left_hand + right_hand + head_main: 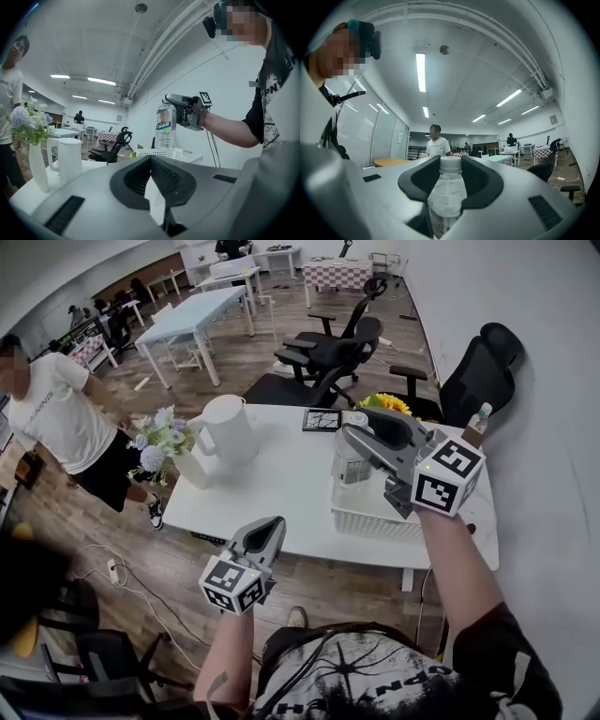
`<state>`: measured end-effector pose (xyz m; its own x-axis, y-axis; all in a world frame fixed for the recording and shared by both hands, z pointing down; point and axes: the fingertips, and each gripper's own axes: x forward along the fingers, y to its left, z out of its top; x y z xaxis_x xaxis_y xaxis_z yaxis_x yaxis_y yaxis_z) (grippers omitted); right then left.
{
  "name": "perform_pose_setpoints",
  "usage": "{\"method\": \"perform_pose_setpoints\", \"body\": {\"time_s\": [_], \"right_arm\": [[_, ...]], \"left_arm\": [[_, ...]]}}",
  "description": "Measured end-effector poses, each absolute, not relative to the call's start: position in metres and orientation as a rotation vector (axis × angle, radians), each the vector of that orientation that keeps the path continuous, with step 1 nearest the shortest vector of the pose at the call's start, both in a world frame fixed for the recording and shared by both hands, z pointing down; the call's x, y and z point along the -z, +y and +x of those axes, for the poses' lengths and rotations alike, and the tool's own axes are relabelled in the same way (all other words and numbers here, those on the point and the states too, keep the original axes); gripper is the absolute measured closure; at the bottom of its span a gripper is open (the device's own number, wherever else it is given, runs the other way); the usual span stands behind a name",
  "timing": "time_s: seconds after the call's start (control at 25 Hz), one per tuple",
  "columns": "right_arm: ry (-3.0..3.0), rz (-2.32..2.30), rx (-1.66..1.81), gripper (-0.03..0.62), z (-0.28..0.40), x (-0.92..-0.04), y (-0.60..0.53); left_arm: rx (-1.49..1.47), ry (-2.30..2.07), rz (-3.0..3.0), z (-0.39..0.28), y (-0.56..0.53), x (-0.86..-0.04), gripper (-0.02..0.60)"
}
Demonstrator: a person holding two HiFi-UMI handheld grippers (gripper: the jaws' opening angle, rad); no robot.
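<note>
From the head view, the right gripper (356, 442) is up over the white table (281, 488). Its claw squeezes a clear water bottle (351, 465). The bottle stands upright in the claw, just above a white basket (375, 517) that sits at the near edge of the table. The left gripper (271, 527) is lower down, in front of the table edge and well apart from the bottle. Its claw is pressed together and holds nothing. A white jug (229, 428) stands on the far left part of the table. Beside it is a white vase (193, 469) with pale flowers (157, 441). Black chairs (328, 357) stand behind the table. A person (58, 413) in a white shirt stands on the floor at the left.

From the left gripper view, the two black jaws meet at their tips, with nothing between them. Past them, the right gripper (183, 110) holds the bottle (165, 125) up high over the basket (161, 152). The jug (70, 158) and the vase (37, 168) are off to the left.

From the right gripper view, the bottle (447, 194) sits right in the middle of the claw. The black jaws press on both its sides, just under its white cap (451, 163). Far behind it stands the person (436, 143) in the white shirt.
</note>
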<state>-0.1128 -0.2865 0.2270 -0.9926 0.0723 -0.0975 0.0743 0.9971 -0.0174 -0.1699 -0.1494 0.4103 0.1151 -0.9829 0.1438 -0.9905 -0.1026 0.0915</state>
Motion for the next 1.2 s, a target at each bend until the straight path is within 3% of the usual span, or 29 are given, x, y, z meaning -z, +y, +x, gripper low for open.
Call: {"method": "perform_pose_setpoints", "body": {"time_s": [0.6,1.2], "right_arm": [[3.065,0.096,0.109,0.439,-0.232,-0.27,-0.241],[3.179,-0.019,0.139,0.439,-0.3,-0.362,-0.234]], "left_arm": [[-0.085,-1.963,2.196,-0.272,-0.111,-0.424,0.571],[-0.084,-1.873,2.187,-0.324,-0.11,-0.452,0.571]]}}
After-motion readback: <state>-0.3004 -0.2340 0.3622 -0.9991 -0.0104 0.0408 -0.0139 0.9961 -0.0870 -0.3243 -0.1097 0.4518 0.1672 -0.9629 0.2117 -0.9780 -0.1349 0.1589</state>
